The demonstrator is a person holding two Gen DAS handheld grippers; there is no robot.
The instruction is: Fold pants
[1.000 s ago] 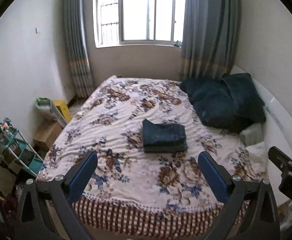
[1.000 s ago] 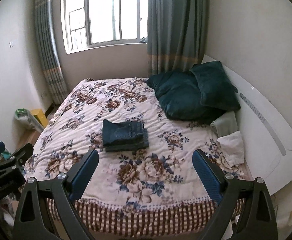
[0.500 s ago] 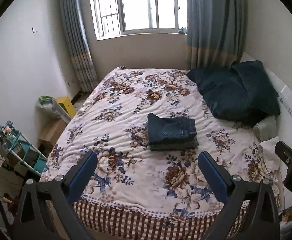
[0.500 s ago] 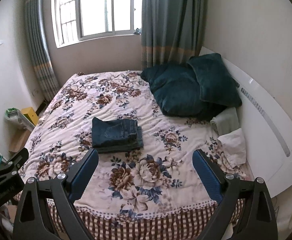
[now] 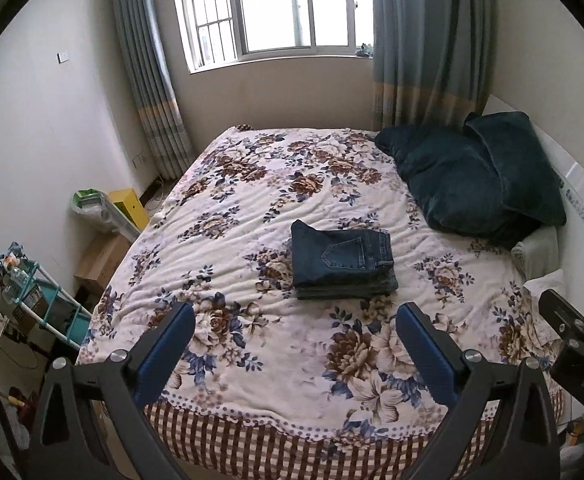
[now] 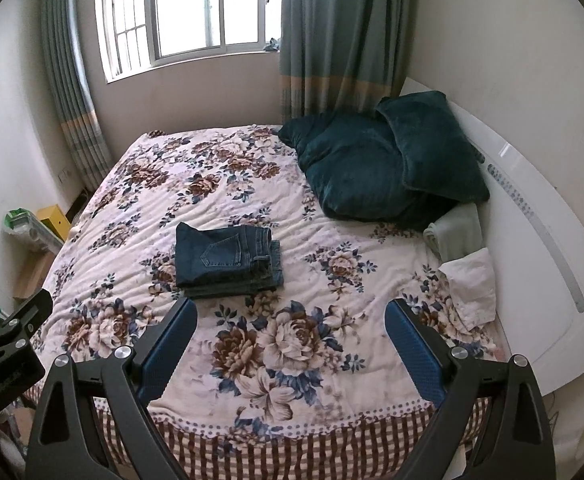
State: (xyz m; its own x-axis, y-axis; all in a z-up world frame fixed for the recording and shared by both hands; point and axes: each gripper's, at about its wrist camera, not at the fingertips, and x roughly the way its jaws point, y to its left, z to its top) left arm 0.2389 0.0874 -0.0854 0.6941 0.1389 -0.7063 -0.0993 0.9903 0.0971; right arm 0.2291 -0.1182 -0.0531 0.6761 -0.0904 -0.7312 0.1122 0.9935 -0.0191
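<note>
A pair of dark blue jeans lies folded in a neat flat stack on the middle of the floral bedspread; it also shows in the right wrist view. My left gripper is open and empty, held above the bed's near edge, short of the jeans. My right gripper is open and empty, also above the near edge, with the jeans ahead and to its left.
Two dark teal pillows lean at the white headboard on the right. White and pale green cloths lie by the headboard. Boxes, a yellow case and a teal rack stand on the floor left of the bed.
Both grippers have risen and tilted down over the bed, so the jeans and bed sit more fully in view. The jeans have not moved. Both grippers stay open.
</note>
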